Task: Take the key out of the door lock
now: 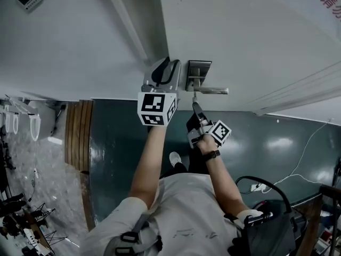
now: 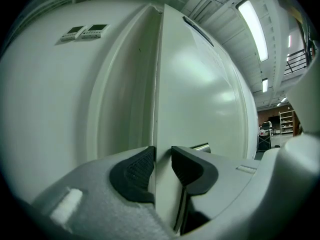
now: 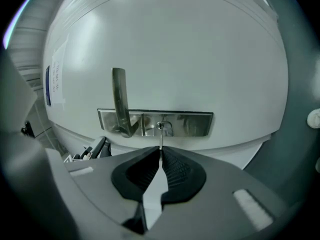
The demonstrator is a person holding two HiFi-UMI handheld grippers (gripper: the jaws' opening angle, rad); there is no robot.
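A white door (image 1: 250, 41) carries a steel lock plate (image 3: 155, 123) with a lever handle (image 3: 120, 101). A thin key (image 3: 160, 134) sticks out of the keyhole, and its outer end is hidden between the pads of my right gripper (image 3: 160, 151), which is shut on it. In the head view the right gripper (image 1: 195, 103) sits just under the lock plate (image 1: 198, 74). My left gripper (image 1: 166, 71) is beside the plate, clamped on the door's edge (image 2: 162, 134). One pad (image 2: 136, 170) presses on each face of the door.
The door frame and white wall (image 2: 60, 94) lie to the left, with two small wall panels (image 2: 85, 31). A slatted wooden strip (image 1: 79, 135) lies on the dark floor (image 1: 122, 143). A dark bag (image 1: 272, 231) hangs at the person's right side.
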